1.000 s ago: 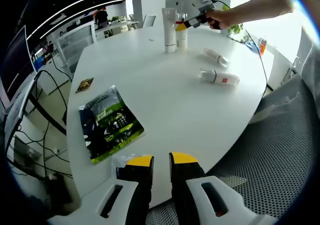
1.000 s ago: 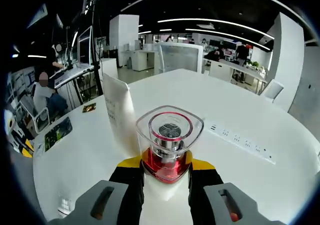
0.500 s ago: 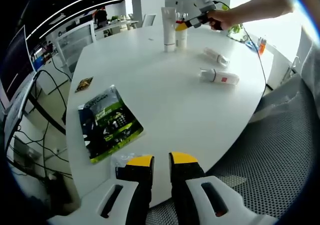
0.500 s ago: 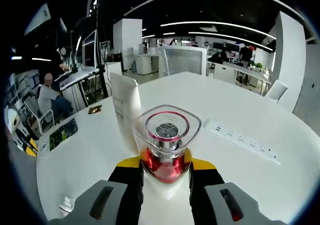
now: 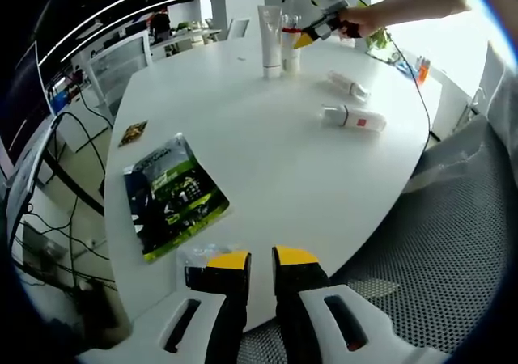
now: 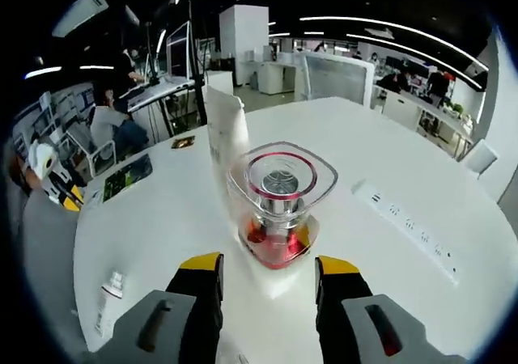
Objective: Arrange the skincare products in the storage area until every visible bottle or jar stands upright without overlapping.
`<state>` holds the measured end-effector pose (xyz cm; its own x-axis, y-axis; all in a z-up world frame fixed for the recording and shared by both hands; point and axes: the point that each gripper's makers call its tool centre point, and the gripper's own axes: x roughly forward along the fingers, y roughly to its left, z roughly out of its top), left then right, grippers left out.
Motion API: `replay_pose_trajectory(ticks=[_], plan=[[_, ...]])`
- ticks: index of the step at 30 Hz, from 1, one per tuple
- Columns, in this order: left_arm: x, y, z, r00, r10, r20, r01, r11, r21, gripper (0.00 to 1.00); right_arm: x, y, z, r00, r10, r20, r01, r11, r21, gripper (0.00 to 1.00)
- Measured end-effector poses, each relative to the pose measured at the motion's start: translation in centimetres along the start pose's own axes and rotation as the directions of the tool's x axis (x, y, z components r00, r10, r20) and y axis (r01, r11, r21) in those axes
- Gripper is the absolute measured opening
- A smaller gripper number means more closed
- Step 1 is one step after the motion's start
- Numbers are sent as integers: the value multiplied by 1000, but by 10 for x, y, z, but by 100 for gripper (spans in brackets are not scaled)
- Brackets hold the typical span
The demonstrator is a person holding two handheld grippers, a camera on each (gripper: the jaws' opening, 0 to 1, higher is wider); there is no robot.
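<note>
A: Red-and-clear pump bottle [image 6: 280, 210] is upright on the white desk [image 6: 421, 162], touching or just beside the tall white tube [image 6: 227, 137]. Right tool [image 6: 269, 268] has its jaws apart, either side of the bottle, not touching it.

B: So that one's placed?

A: I'd say so. In the left gripper view the white tube [image 5: 270, 40] and bottle [image 5: 290, 47] stand together at the far side, right tool [image 5: 306, 37] next to them.

B: What's left?

A: Two white tubes lying flat: one with a red label [image 5: 352, 120], one further back [image 5: 349, 85]. Both need standing up. Roughly half done, my guess.

B: Left tool?

A: Left tool [image 5: 259, 260] sits at the near desk edge, jaws nearly together, holding nothing. Green packet [image 5: 171, 198] beside it isn't a bottle.
</note>
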<state>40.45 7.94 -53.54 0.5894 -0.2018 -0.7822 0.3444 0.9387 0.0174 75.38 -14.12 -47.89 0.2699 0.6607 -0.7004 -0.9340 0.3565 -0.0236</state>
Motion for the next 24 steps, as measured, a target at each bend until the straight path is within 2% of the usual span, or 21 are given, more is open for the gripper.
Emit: replay_pose_trajectory(ticks=[3, 7, 9, 11, 14, 24], plan=[[0, 0, 0, 1000, 1, 0, -1, 1000, -2, 8, 1, -1, 3, 999, 25, -20, -26, 999, -47, 47], [0, 0, 0, 1000, 1, -5, -1, 1000, -3, 8, 2, -2, 14, 999, 52, -7, -53, 995, -87, 47], [0, 1, -2, 1000, 3, -11, -3, 1000, -2, 8, 4, -1, 13, 996, 81, -28, -84, 990, -114, 44], [1, 2, -4, 1000, 7, -22, -7, 1000, 1, 7, 5, 2, 14, 994, 104, -34, -107, 987, -121, 37], [0, 2, -3, 1000, 9, -17, -9, 1000, -8, 7, 6, -1, 15, 994, 102, -41, -106, 986, -128, 29], [0, 2, -2, 1000, 8, -10, -8, 1000, -14, 8, 6, 0, 15, 988, 147, -40, -151, 979, -135, 28]])
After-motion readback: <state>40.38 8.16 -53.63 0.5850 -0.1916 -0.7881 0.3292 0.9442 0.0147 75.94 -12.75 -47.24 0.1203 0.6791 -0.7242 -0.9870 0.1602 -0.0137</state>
